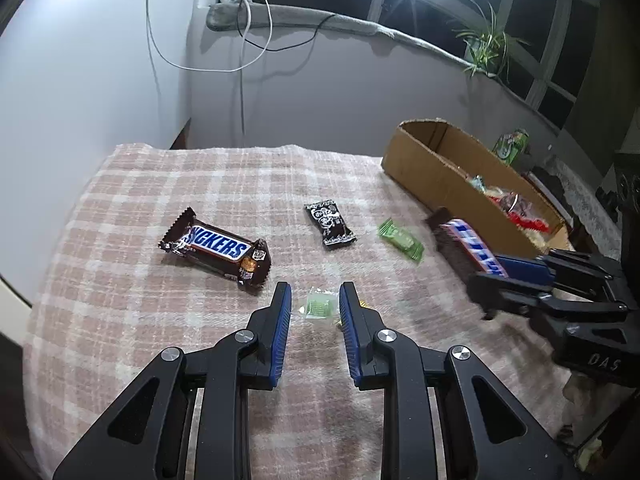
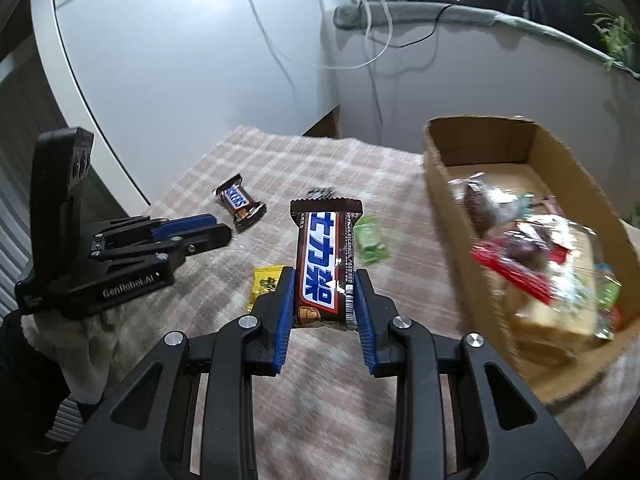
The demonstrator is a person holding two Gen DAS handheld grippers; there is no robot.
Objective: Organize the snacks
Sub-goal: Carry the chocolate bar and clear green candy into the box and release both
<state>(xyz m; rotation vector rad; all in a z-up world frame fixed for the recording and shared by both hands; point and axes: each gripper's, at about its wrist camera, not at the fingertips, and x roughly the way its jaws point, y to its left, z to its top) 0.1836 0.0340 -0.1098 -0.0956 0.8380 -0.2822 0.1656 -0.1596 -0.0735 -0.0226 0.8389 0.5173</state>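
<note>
I take the cardboard box (image 2: 448, 168) as my marker on the checked cloth (image 1: 224, 184); it sits at the cloth's far right edge and already holds a heap of wrapped snacks (image 2: 536, 256). My right gripper (image 2: 323, 300) is pinching a long brown chocolate bar (image 2: 320, 256) by its lower end, both blue pads pressed against the wrapper's sides, and the bar stands up off the cloth, just left of the box's near wall; from the left wrist camera the same bar (image 1: 468, 240) shows blurred in front of that wall. My left gripper (image 1: 315, 308) hangs over the cloth well left of the box, its jaws drawn close together with nothing pressed between them; a small pale green candy (image 1: 318, 306) lies on the cloth beyond the tips, seen through the narrow gap. Farther from the box, to the left, lies a Snickers bar (image 1: 218, 246), flat on the cloth. Between it and the box rest a small black packet (image 1: 330, 224) and, nearer the box, a green packet (image 1: 402, 238), each apart from the others. A yellow packet (image 2: 266, 280) lies just left of the right gripper's left finger, on the side away from the box
</note>
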